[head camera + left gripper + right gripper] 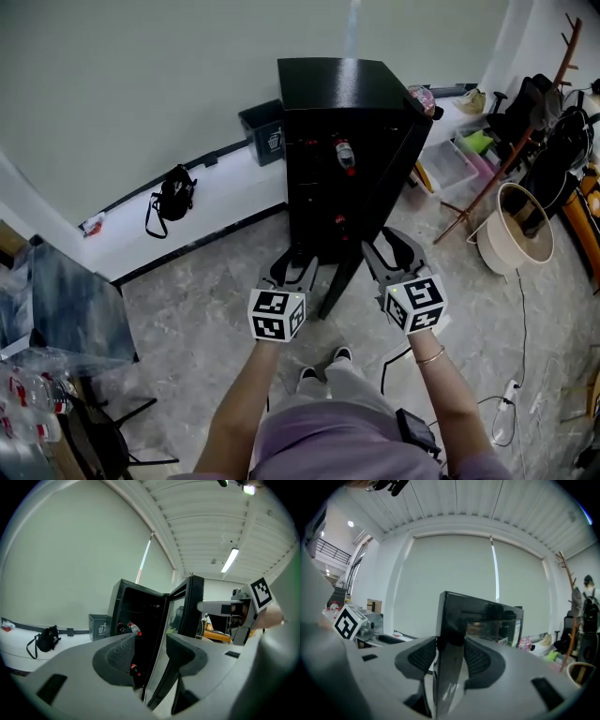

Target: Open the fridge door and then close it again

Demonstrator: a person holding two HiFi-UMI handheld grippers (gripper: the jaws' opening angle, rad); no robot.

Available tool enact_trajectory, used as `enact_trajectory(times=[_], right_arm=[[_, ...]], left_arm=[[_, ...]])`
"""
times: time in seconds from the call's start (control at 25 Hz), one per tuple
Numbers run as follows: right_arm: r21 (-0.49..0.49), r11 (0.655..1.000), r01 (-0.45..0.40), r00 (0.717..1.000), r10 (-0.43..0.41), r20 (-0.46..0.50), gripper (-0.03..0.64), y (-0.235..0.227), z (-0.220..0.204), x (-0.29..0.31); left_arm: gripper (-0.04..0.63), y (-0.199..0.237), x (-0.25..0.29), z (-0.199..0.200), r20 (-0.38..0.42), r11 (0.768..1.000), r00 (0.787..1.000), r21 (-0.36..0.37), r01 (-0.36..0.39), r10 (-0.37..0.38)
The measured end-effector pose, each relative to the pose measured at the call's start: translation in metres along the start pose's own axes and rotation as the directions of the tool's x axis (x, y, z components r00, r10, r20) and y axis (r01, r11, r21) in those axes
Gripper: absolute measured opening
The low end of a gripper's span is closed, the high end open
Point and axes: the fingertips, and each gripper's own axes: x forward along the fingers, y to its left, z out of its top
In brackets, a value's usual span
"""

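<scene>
A black fridge [342, 103] stands against the wall with its door [349, 267] swung open toward me, seen edge-on. Bottles [134, 629] lie on its dark shelves. My right gripper [382, 246] has the door's free edge [449, 677] between its jaws, and both pads touch the panel. My left gripper [292, 270] hangs open in front of the open cabinet, left of the door, with nothing between its fingers [117, 660]. From the left gripper view the right gripper [225, 607] reaches in against the door's [190, 611] far face.
A dark waste bin [263, 130] sits left of the fridge and a black bag [172, 197] lies by the wall. A wooden coat stand [511, 155], a beige basket [518, 230] and storage boxes crowd the right. A chair [70, 314] stands at the left.
</scene>
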Motion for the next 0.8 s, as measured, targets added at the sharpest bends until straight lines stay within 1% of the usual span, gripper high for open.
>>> enact_trajectory(times=[0.16,0.56,0.8], right_arm=[[-0.007,0.999,-0.049,0.999,0.049,0.015,0.186,0.007,0.003,0.017],[-0.017,0.986,-0.168,0.985,0.169,0.021,0.181,0.023,0.011,0.059],[0.053,0.979,-0.195,0.98,0.193,0.041,0.179,0.017,0.01,0.069]], left_arm=[[0.196,-0.008,0.008,-0.005,-0.018,0.999,1.0,0.038,0.009,-0.008],[0.196,-0.013,0.029,-0.015,-0.067,0.998,0.998,0.052,0.018,-0.015],[0.196,-0.004,0.053,-0.015,-0.094,0.999,0.996,0.045,0.013,-0.009]])
